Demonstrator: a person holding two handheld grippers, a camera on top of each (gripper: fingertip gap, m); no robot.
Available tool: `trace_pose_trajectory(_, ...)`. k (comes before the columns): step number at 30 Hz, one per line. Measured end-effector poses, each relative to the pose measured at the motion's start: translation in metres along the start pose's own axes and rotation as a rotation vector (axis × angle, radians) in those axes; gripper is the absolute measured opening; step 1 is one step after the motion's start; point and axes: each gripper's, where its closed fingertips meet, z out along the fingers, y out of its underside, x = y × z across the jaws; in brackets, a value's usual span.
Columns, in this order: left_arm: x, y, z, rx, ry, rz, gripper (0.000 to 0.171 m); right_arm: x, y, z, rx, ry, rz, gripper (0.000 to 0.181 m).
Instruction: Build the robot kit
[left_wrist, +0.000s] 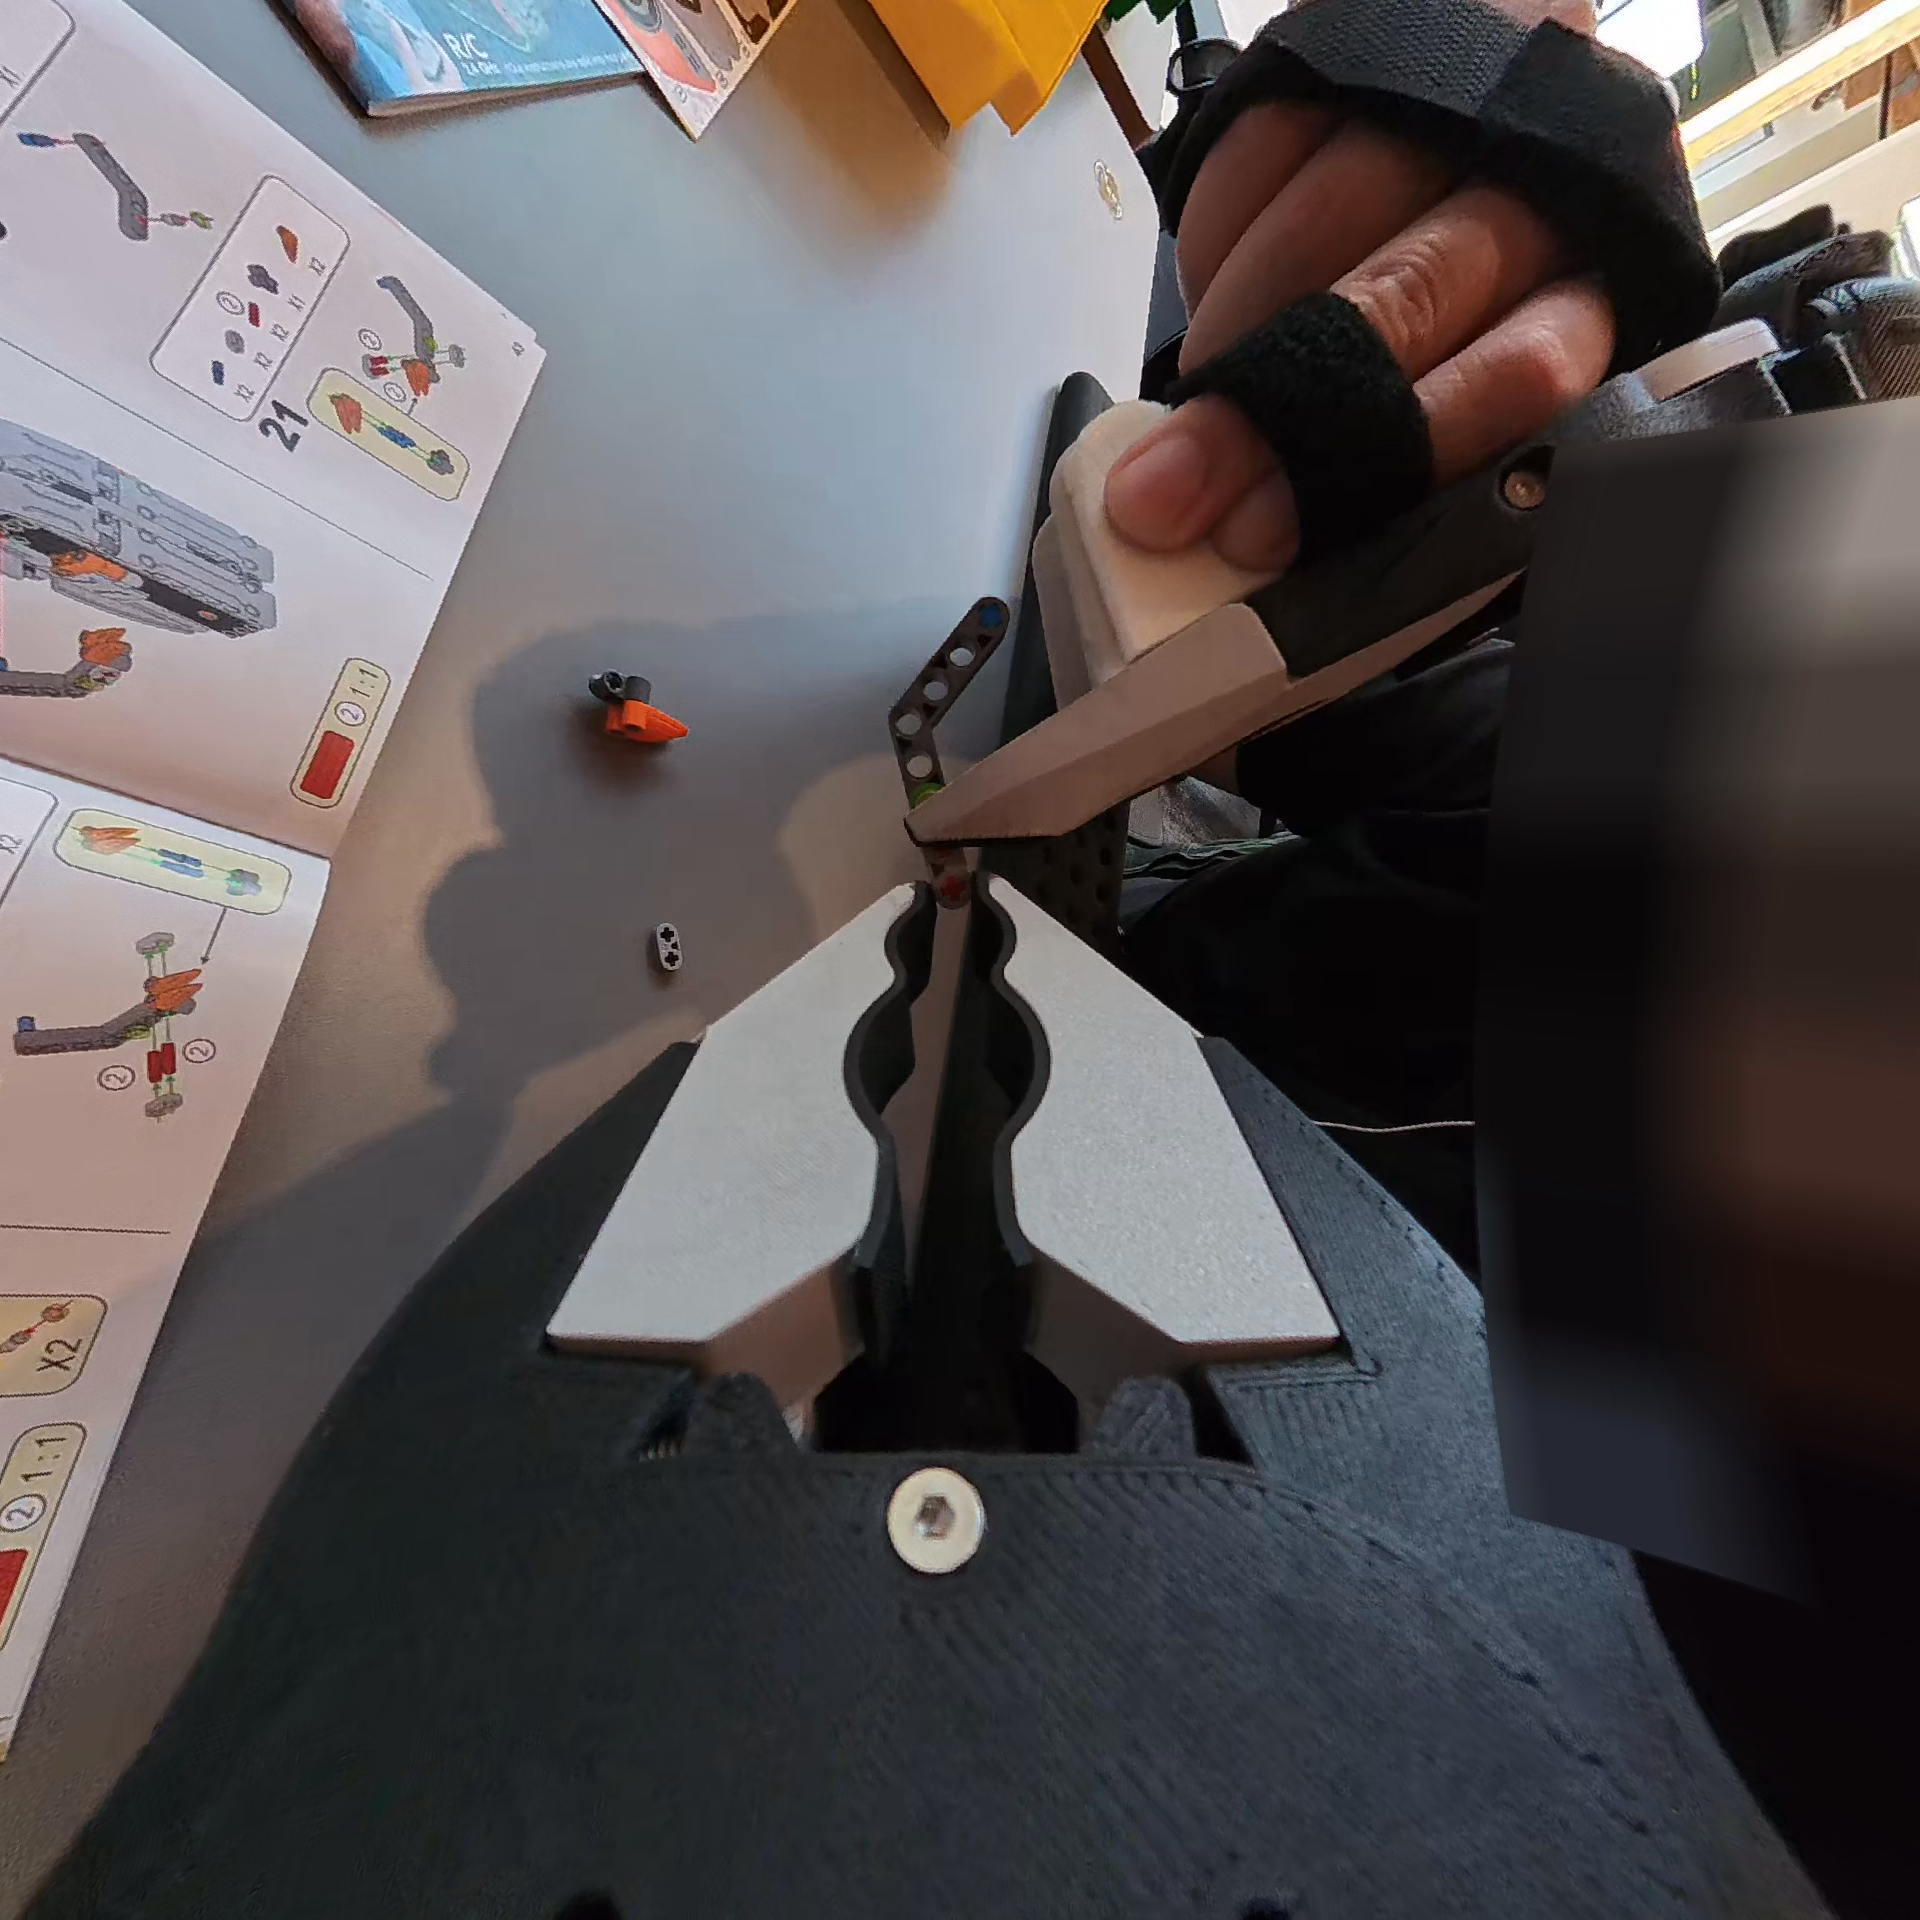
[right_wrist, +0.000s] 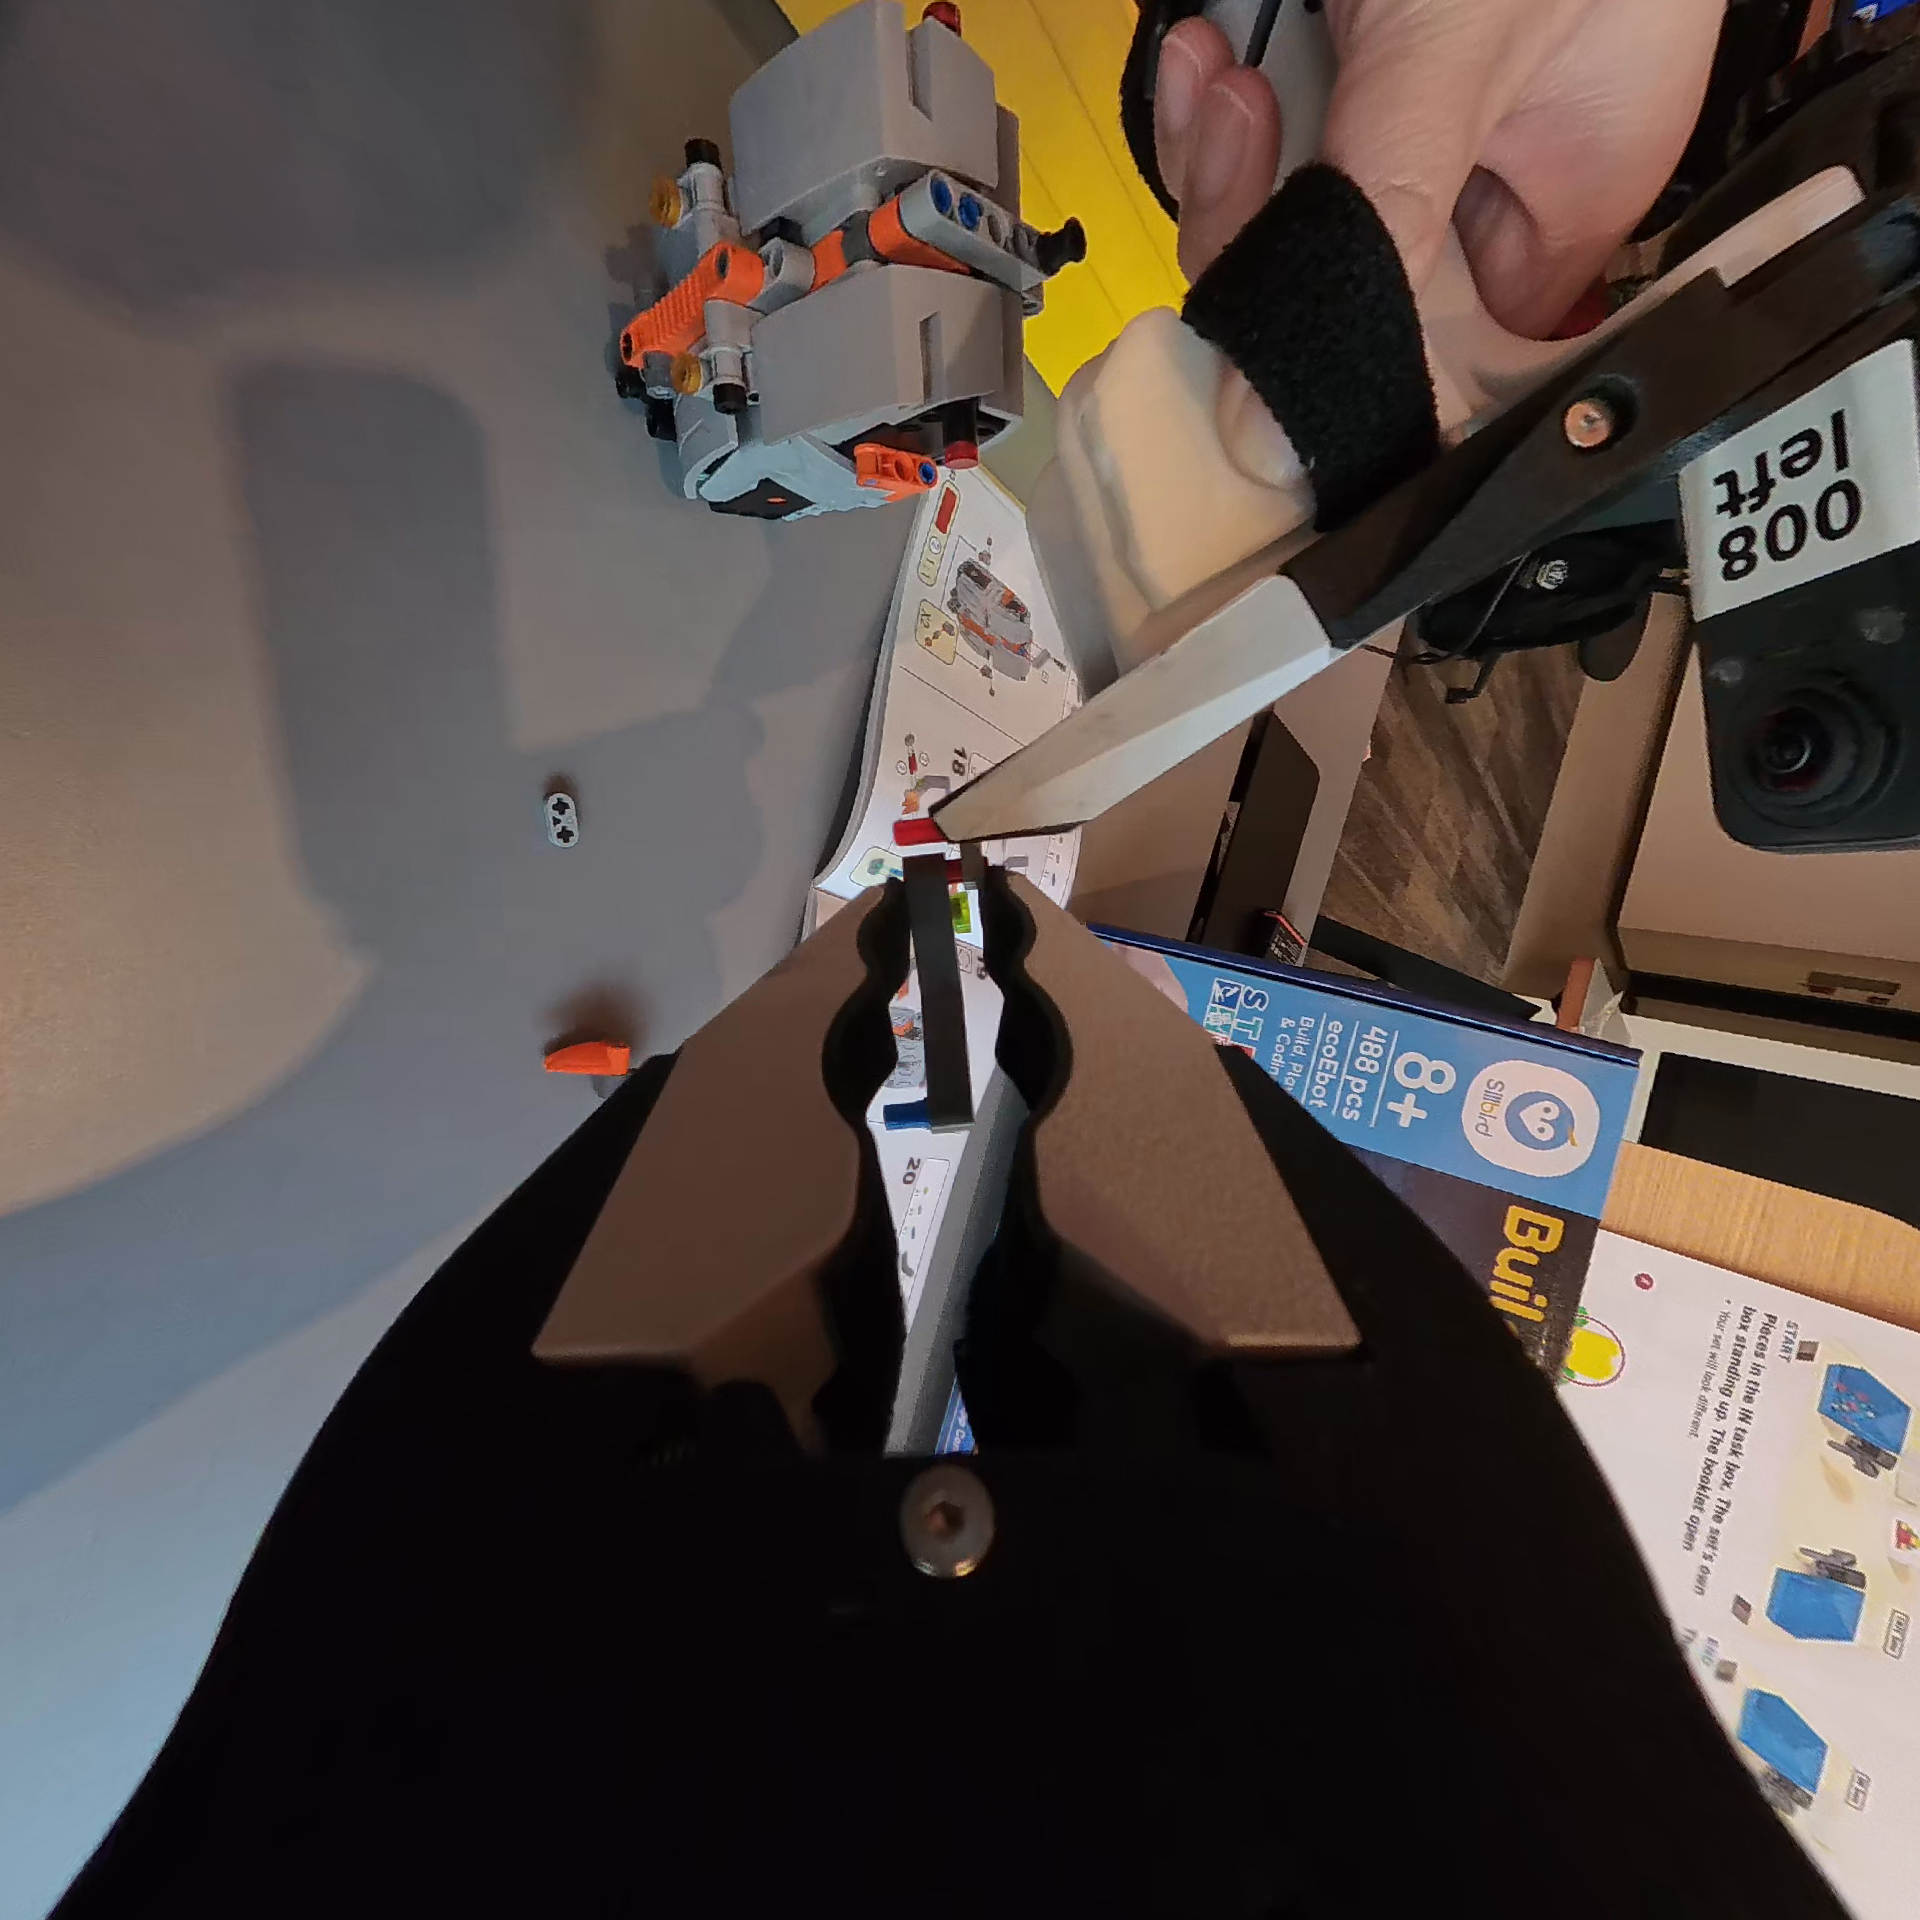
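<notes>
In the left wrist view my left gripper (left_wrist: 948, 891) is shut on a small red piece (left_wrist: 952, 885) at its tips. My right gripper (left_wrist: 920, 826) comes in from the right and meets it tip to tip. It is shut on a dark grey bent beam with holes (left_wrist: 940, 696), which has a blue pin at the top and a green part at the gripped end. In the right wrist view my right gripper (right_wrist: 945, 883) holds that beam (right_wrist: 940, 997) edge-on. The left gripper (right_wrist: 940, 823) holds the red piece (right_wrist: 914, 831) just above the beam's end.
An orange piece with a dark connector (left_wrist: 636, 717) and a small grey two-hole link (left_wrist: 670, 945) lie on the grey table (left_wrist: 727, 416). An open instruction booklet (left_wrist: 208, 520) lies to the left. A grey and orange model (right_wrist: 831, 281) and a blue box (right_wrist: 1403, 1122) show in the right wrist view. Only a small space, under 4 cm, lies between the two pairs of fingers.
</notes>
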Motion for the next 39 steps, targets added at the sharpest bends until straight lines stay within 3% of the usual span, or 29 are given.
trace_pose_trajectory(9,-0.001,-0.002,-0.004,0.021,-0.002,-0.008,0.006,0.003,-0.001,0.004,0.021,-0.009,0.070,0.015)
trace_pose_trajectory(15,-0.001,-0.002,-0.002,0.018,0.006,-0.014,0.006,0.002,-0.007,0.004,0.086,-0.015,0.074,0.017)
trace_pose_trajectory(39,-0.001,-0.002,-0.015,0.048,0.016,-0.018,0.006,0.012,-0.010,0.008,0.109,0.042,0.059,0.015)
